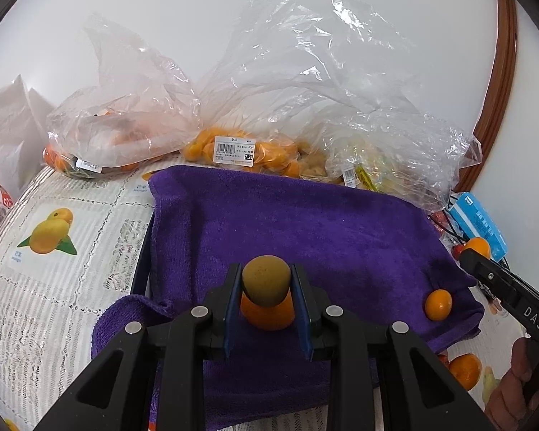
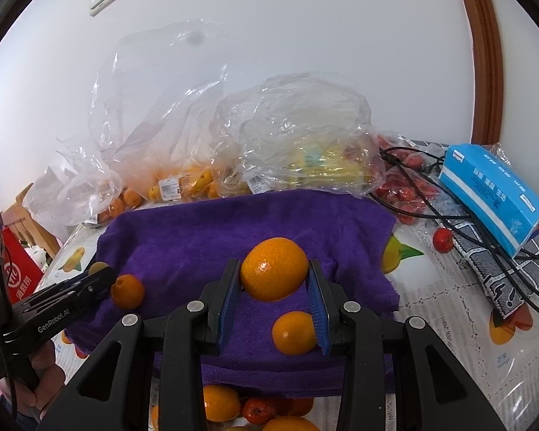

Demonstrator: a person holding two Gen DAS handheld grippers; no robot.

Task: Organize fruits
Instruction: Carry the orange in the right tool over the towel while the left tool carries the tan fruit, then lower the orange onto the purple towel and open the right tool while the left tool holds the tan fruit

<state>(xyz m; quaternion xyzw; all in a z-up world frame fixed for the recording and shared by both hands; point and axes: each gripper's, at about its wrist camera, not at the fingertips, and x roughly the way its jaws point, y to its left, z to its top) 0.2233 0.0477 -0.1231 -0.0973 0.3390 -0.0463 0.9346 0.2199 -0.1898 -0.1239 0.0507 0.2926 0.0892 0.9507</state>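
Fruit bags (image 1: 125, 143) in clear plastic line the wall at the far left of the tabletop (image 1: 54, 287), beside the purple towel (image 1: 305, 222). Over the towel, the left hand-held gripper (image 1: 266, 287) is clamped on a greenish-yellow fruit (image 1: 266, 283), possibly a small mango, above an orange one. Further right, the right hand-held gripper (image 2: 273, 280) holds an orange (image 2: 273, 269) between narrow pads; a small orange (image 2: 294, 332) lies on the towel below. A blue tissue box (image 2: 492, 194) sits far right.

Purple towel (image 1: 305, 222) — fruit-printed white tablecloth (image 1: 64, 251) — blue-padded black tongs (image 1: 266, 301)
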